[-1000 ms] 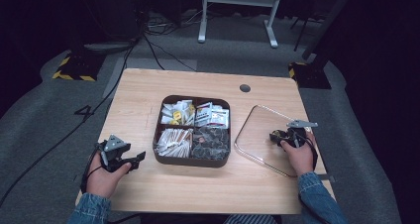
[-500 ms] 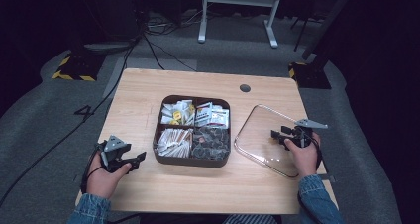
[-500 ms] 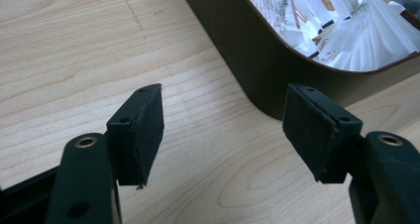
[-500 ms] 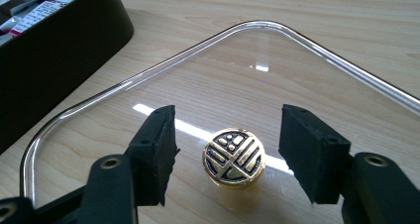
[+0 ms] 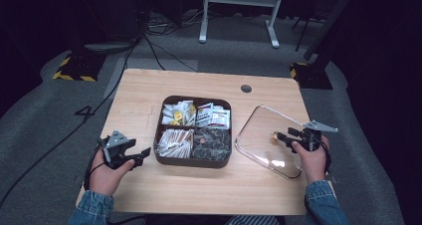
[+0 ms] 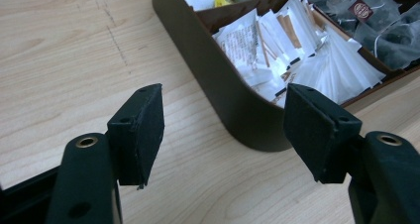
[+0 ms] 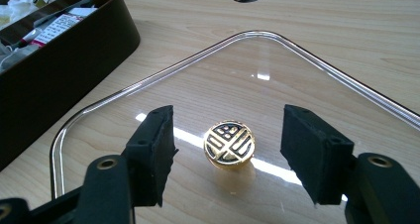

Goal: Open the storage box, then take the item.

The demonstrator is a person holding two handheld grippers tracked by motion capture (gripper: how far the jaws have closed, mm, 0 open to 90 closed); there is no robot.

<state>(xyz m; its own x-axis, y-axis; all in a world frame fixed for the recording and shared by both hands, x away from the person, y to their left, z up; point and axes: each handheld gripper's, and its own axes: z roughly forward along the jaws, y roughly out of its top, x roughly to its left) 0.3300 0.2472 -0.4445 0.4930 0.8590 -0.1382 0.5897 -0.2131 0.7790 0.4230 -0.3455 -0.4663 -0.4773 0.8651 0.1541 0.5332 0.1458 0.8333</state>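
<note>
**Two grippers open, glass lid flat on the tabletop**

Two grippers sit in your hands at the near edge of the tabletop, one on each side of the brown tray.

Your right gripper hovers over the clear glass lid, which lies flat on the wood just to the right of the tray. Its fingers stand apart and have just been opening. The lid's round gold knob lies between them in the right gripper view, but the pads are clear of it on both sides and press on nothing. The lid's rounded rim runs close to the tray's right wall; whether the two touch, you cannot tell from these views. A small round hole in the tabletop lies beyond the lid.

Your left gripper rests low at the tray's near left corner, pointing toward it. Its fingers are spread wide with nothing between them; past them you see the tray's curved brown wall.

The tray is split into four compartments: white paper sachets near left, dark tea bags near right, white and yellow packets far left, and white packets with red print far right.
</note>
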